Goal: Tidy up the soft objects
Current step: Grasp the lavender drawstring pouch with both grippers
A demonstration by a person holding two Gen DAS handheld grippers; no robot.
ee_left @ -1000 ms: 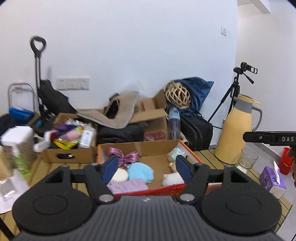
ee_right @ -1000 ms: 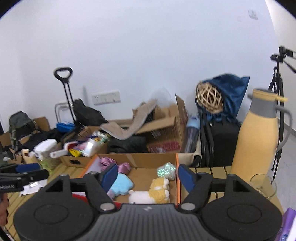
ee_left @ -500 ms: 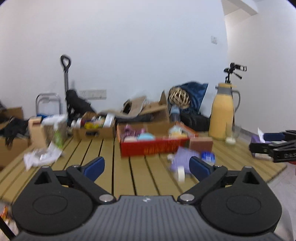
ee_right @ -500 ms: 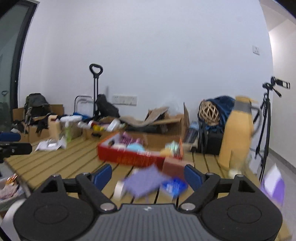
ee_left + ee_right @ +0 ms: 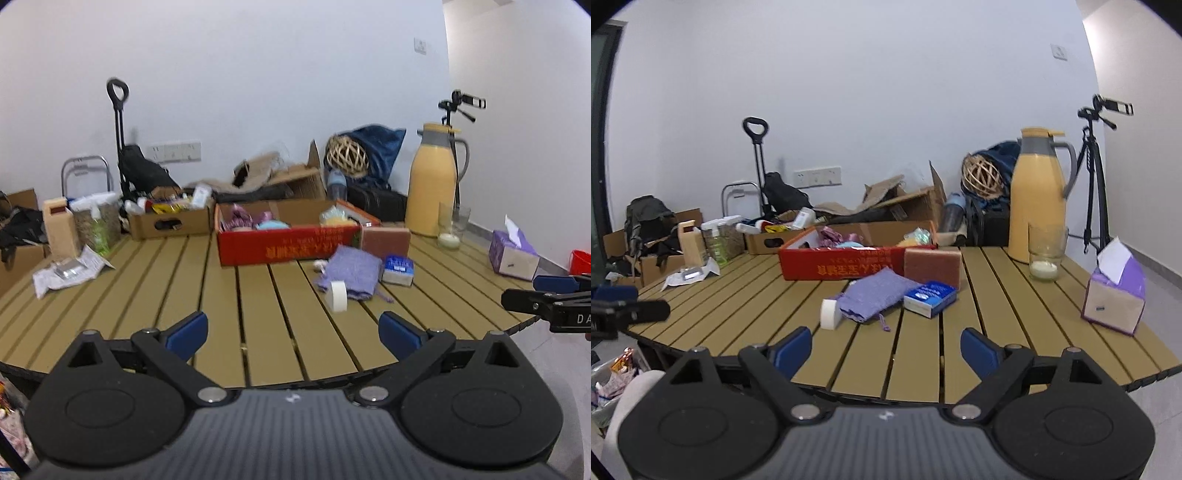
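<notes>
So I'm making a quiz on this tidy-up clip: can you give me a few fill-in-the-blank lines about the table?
1. The purple drawstring pouch lies on the slatted table, outside the ____ box.
2. The white tape roll stands right beside the ____.
3. The glass stands in front of the ____ jug.
4. The left gripper and the right gripper both hold ____ between their fingers.

Missing words: red; pouch; yellow; nothing

Both wrist views across table [image 5: 258, 332]
</notes>
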